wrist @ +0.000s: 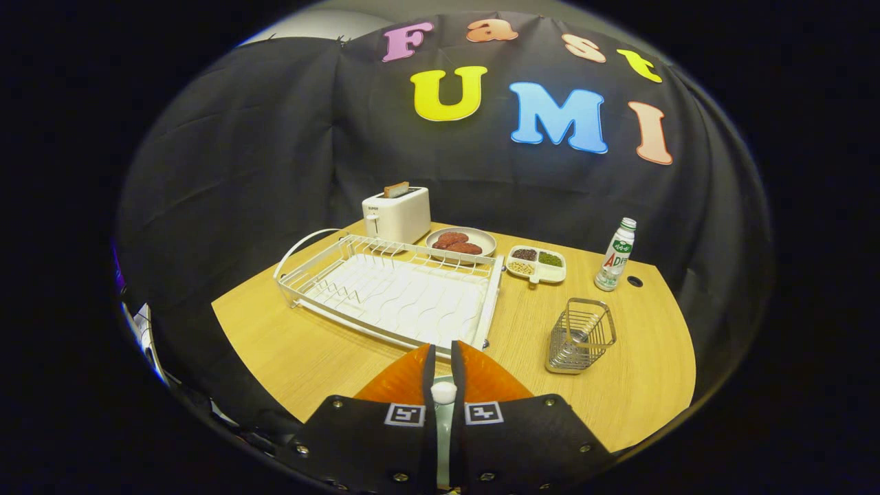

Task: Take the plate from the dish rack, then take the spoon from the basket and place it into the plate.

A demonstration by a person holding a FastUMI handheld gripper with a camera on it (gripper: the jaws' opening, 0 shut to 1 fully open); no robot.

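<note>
My gripper (443, 349) hovers over the near edge of the wooden table (289, 350), just short of the white wire dish rack (395, 292). Its fingers are shut on a thin pale thing seen edge-on, which looks like the plate (443, 393); its rounded white rim shows in the narrow gap between them. The rack's slots stand empty. To the right, beyond the fingers, is the metal wire basket (581, 335); a faint pale shape inside may be the spoon, though I cannot tell for sure.
At the back stand a white toaster (397, 214) with a slice in it, a plate of brown patties (460, 241), a divided dish of grains (537, 264) and a small bottle (615, 254). Bare tabletop lies left of the rack and around the basket.
</note>
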